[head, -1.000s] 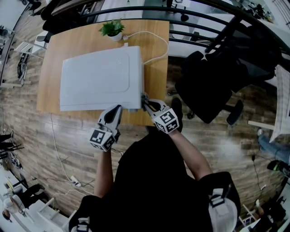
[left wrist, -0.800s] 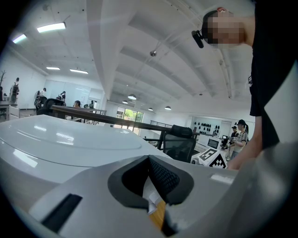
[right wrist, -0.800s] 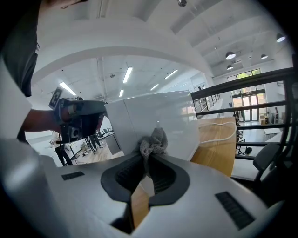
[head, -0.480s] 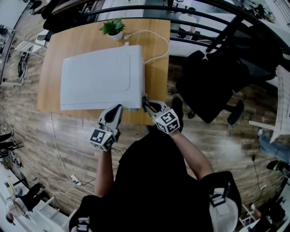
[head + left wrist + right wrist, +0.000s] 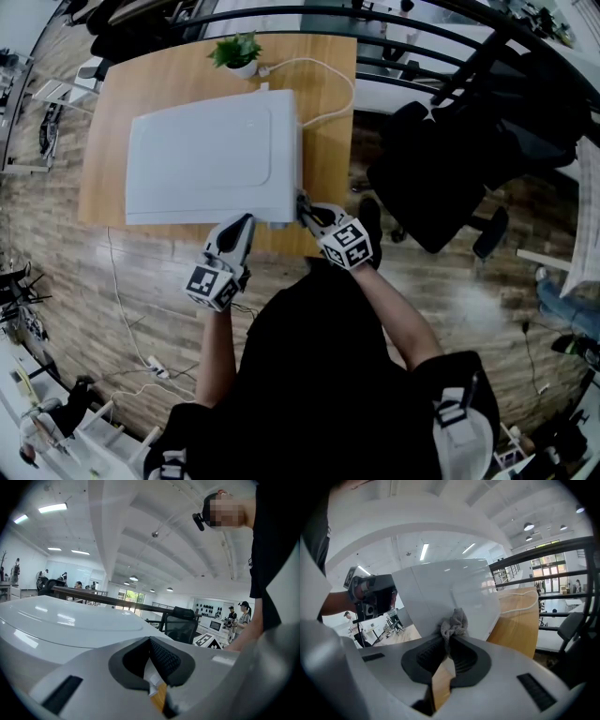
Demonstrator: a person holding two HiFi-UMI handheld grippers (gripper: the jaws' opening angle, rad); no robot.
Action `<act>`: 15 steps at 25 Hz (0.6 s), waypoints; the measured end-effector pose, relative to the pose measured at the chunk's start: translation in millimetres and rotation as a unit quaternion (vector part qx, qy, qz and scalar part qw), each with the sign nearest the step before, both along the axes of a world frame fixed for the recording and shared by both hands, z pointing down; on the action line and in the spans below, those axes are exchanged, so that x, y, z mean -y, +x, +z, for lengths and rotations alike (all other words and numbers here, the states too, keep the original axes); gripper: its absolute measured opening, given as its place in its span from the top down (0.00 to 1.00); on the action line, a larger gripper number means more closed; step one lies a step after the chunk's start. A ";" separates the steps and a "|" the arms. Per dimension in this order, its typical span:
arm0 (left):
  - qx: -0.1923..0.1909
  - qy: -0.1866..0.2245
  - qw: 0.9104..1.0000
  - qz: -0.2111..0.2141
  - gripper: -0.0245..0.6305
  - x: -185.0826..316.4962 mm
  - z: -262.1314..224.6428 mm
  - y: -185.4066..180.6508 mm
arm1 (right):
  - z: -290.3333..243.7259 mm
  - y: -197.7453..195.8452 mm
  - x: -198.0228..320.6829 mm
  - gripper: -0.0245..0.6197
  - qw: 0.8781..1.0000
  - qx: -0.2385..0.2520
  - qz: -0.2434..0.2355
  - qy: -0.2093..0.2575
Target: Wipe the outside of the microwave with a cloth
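Microwave [image 5: 202, 164], white, sits toward the near edge of the wooden tabletop [image 5: 330, 150].
Left gripper [image 5: 244, 223] is at its near edge, jaws closed together on nothing. Right gripper [image 5: 303, 202] pinches a grey cloth [image 5: 453, 623] tight, pressing it against the near right corner; a white cable [image 5: 314, 60] loops over the tabletop's far right corner.

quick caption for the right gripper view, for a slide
Right gripper pinches a bunched grey cloth in front of the white microwave, which sits on a wooden table.
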State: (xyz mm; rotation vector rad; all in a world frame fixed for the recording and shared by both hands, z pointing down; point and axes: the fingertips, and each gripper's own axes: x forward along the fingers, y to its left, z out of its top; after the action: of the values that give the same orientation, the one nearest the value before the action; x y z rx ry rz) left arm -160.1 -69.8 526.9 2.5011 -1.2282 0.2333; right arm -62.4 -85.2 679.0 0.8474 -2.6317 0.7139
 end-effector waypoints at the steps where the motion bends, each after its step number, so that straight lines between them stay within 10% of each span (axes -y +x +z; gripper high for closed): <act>1: -0.001 0.001 1.000 -0.001 0.96 0.2 0.1 -0.1 | 2.0 -0.1 2.1 0.92 1.000 0.000 0.002 -0.006; 15: 0.012 0.000 1.000 0.000 0.96 0.3 2.7 -0.3 | 27.5 1.2 39.6 0.92 1.000 -0.009 0.011 -0.023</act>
State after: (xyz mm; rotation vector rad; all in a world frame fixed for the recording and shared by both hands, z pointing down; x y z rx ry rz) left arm -160.4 -70.1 529.6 2.5051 -1.2374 0.2643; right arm -61.2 -124.8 706.5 0.8682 -2.5825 0.7663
